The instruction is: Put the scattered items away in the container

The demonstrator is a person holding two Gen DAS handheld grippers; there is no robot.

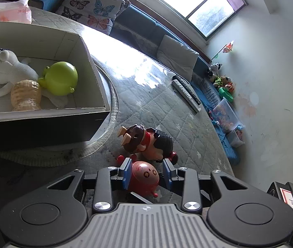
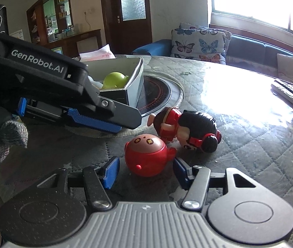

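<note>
A round red toy (image 1: pixel 144 175) with a pink face lies on the quilted table between the open blue pads of my left gripper (image 1: pixel 147 170), not clamped. In the right wrist view the same red toy (image 2: pixel 147 157) sits just ahead of my open right gripper (image 2: pixel 146 170), with the left gripper (image 2: pixel 105 122) hovering above and to its left. A doll with dark hair and red clothes (image 1: pixel 146 141) (image 2: pixel 187 132) lies on its side just beyond the red toy. The cardboard box (image 1: pixel 96 82) (image 2: pixel 135 76) holds a green round toy (image 1: pixel 60 78), a white plush (image 1: pixel 4 72) and a tan toy (image 1: pixel 25 96).
Two remote controls (image 1: pixel 186 92) (image 2: pixel 291 96) lie further across the table. An induction hob ring (image 2: pixel 158 95) is set in the table beside the box. A tissue pack (image 1: pixel 10 12) lies behind the box. A bench with butterfly cushions (image 2: pixel 200 43) runs along the window.
</note>
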